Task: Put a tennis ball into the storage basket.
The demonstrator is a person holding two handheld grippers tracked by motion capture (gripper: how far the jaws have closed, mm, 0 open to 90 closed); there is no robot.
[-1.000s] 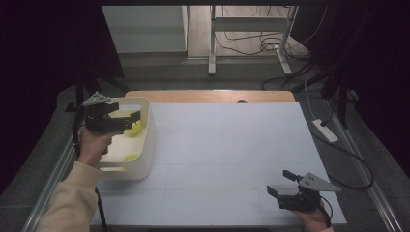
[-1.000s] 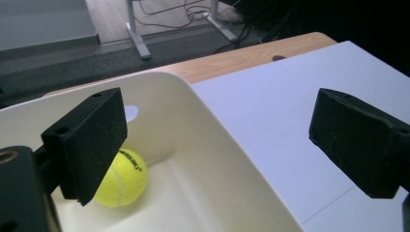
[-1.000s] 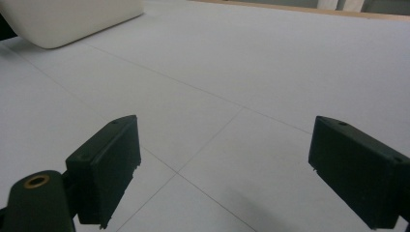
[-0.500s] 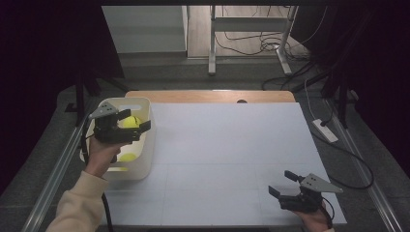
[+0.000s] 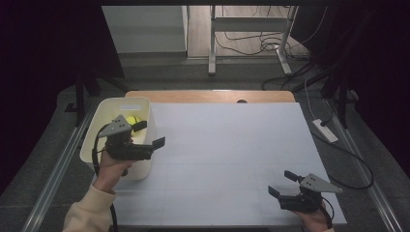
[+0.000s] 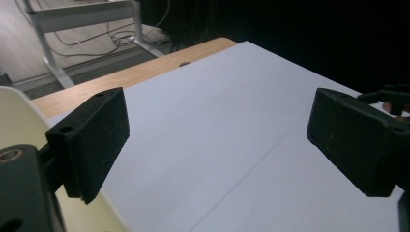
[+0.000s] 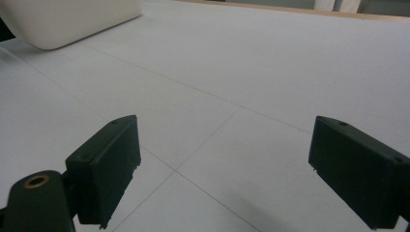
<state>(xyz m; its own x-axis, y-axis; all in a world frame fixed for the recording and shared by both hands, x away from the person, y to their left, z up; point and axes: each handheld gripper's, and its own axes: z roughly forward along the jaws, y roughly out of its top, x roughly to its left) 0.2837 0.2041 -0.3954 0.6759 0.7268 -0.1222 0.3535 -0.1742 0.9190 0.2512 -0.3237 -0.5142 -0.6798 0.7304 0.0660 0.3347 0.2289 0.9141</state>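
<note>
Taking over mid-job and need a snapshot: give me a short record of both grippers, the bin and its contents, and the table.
left gripper: jaws open, nothing between them, have just been closing a little; held at the bin's near right edge
right gripper: jaws open, empty, low over the table's near right corner
bin: cream, at the table's left edge
bin contents: yellow-green ball, partly hidden
table: white sheet

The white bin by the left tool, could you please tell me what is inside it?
Inside the white bin, a yellow-green ball shows near the far wall. The left tool and the hand cover the rest of the inside.
</note>
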